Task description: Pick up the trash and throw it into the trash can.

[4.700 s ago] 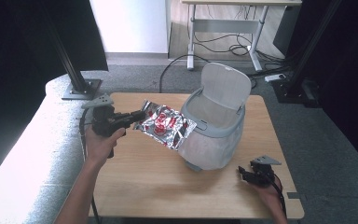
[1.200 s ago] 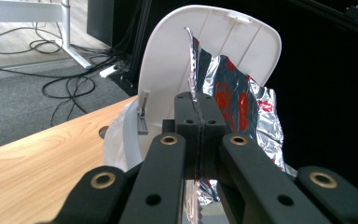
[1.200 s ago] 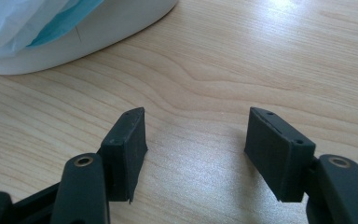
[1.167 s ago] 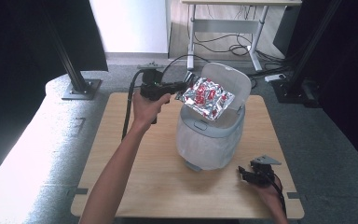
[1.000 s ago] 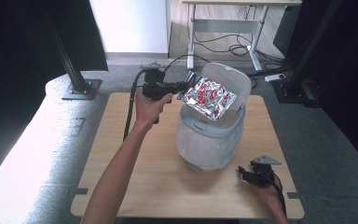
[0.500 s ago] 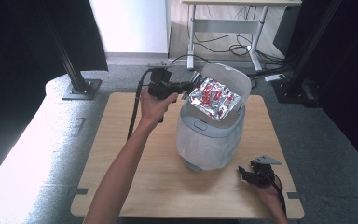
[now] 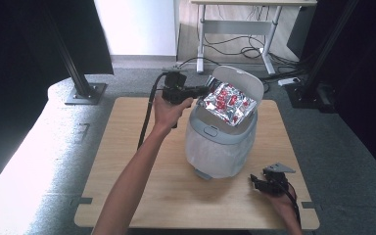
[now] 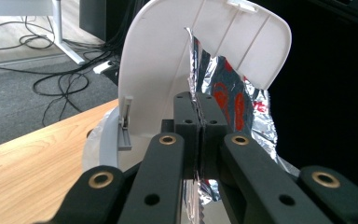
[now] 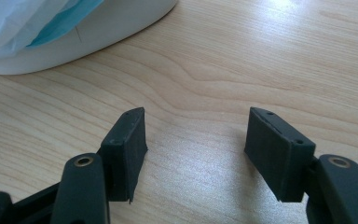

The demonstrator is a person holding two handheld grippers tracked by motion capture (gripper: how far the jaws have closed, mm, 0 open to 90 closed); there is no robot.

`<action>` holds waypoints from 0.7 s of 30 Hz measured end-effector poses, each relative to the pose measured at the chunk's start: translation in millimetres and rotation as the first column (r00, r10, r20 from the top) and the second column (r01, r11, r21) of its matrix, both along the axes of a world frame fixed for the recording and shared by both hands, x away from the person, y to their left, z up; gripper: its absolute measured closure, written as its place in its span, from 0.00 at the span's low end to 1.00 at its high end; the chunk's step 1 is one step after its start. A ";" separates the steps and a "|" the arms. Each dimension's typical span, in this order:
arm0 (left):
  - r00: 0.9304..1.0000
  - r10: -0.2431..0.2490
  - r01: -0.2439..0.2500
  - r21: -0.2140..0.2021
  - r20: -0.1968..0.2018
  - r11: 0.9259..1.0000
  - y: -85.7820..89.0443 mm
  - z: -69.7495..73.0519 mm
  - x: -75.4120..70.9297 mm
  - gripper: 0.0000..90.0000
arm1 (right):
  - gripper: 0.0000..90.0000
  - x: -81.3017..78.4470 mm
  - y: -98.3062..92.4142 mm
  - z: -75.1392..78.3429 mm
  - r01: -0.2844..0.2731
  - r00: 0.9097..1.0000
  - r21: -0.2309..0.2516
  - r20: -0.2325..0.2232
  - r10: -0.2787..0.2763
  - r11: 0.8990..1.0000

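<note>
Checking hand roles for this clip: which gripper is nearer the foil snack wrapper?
Left. The left gripper is shut on the foil wrapper over the open white bin. The right gripper rests open on the table, beside the bin's base.

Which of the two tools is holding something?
The left tool, shut on the silver foil packet over the open bin; the right tool rests open on the table.

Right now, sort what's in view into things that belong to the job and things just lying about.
In the job:
- crinkled silver foil packet with red print
- white lidded bin with plastic liner
- left gripper, shut on the packet's edge, holding it over the bin's mouth

Lying about:
- right gripper, open, resting on the wooden table
- floor cables
</note>
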State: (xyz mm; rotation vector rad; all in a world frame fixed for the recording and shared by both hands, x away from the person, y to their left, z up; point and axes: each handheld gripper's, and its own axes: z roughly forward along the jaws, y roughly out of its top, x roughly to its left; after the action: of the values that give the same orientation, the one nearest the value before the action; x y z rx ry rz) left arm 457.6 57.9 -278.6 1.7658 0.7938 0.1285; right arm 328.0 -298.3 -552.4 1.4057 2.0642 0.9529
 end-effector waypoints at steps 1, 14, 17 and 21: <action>1.000 -0.001 0.001 0.000 -0.003 1.000 -1.1 -0.3 0.0 0.99 | 0.42 0.0 0.0 0.0 0.000 1.000 0.000 0.000 0.000 1.000; 1.000 0.002 -0.003 0.047 0.024 0.999 -2.9 -1.1 -2.9 0.51 | 0.42 0.0 0.0 0.0 0.000 1.000 0.001 -0.001 0.000 1.000; 0.999 0.007 -0.009 0.059 0.033 0.998 1.0 0.6 -5.6 0.51 | 0.42 0.0 0.1 0.0 0.000 1.000 0.000 -0.001 0.000 1.000; 0.999 0.010 -0.013 0.076 0.047 0.997 5.1 2.8 -10.0 0.51 | 0.42 -0.1 0.1 0.0 0.000 1.000 0.000 -0.001 0.000 1.000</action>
State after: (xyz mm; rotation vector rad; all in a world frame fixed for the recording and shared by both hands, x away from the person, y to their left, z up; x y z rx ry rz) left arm 447.6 62.9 -275.8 1.8237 0.7746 0.2091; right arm 328.0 -298.2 -552.4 1.4065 2.0644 0.9526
